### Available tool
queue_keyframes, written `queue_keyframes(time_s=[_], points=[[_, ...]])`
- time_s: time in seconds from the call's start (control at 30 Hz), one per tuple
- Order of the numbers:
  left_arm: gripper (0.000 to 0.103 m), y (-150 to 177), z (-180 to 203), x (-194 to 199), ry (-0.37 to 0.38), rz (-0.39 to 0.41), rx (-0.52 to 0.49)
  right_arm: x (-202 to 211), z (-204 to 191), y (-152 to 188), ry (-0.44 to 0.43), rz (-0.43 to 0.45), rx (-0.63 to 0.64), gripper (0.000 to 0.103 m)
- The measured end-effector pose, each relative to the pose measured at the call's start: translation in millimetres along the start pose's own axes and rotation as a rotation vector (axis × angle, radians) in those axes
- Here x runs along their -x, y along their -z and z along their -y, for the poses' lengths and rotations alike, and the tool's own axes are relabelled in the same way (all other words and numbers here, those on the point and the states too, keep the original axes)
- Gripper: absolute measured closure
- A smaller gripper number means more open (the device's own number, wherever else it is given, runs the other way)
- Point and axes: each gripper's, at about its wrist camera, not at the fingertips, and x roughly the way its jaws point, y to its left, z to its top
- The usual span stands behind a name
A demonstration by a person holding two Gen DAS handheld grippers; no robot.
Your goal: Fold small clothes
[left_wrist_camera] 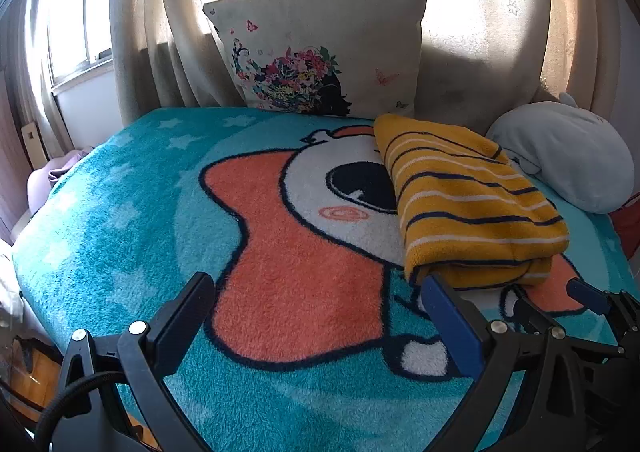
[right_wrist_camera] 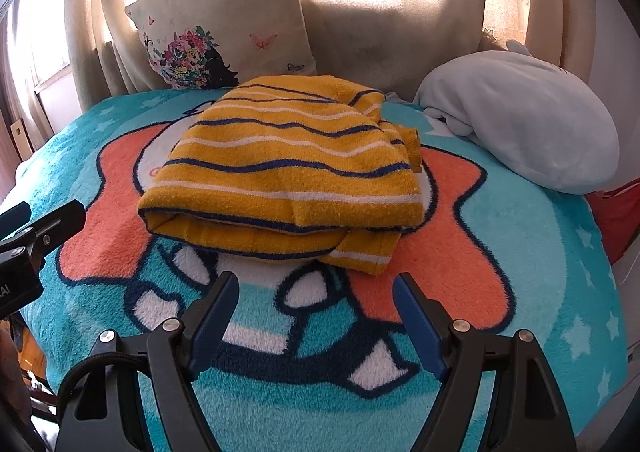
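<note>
A small yellow sweater [right_wrist_camera: 280,172] with navy and white stripes lies folded in a compact stack on the teal cartoon blanket [right_wrist_camera: 540,272]. In the left wrist view the sweater [left_wrist_camera: 472,204] sits at the right. My left gripper [left_wrist_camera: 316,284] is open and empty, low over the blanket, to the left of the sweater's near edge. My right gripper [right_wrist_camera: 316,284] is open and empty, just in front of the sweater's near edge. The left gripper also shows at the left edge of the right wrist view [right_wrist_camera: 44,220], and the right gripper at the lower right of the left wrist view [left_wrist_camera: 592,300].
A floral cushion [left_wrist_camera: 320,48] leans against the curtains [left_wrist_camera: 480,12] at the back. A pale blue plush [right_wrist_camera: 520,116] lies at the back right, beside a red item [right_wrist_camera: 616,212]. A window [left_wrist_camera: 76,12] is at the left.
</note>
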Motion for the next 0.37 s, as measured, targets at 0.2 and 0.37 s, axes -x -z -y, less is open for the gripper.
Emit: queue_keyframes(time_s=[0.2, 0.37], points=[[0.0, 0.1, -1.6, 4.0, -0.004, 0.026, 0.0, 1.9, -3.5, -1.9, 0.008, 0.005, 0.012, 0.02], [0.0, 1.8, 1.2, 7.7, -0.029, 0.038, -0.027, 8.3, -7.7, -5.1, 0.017, 0.02, 0.022, 0.02]])
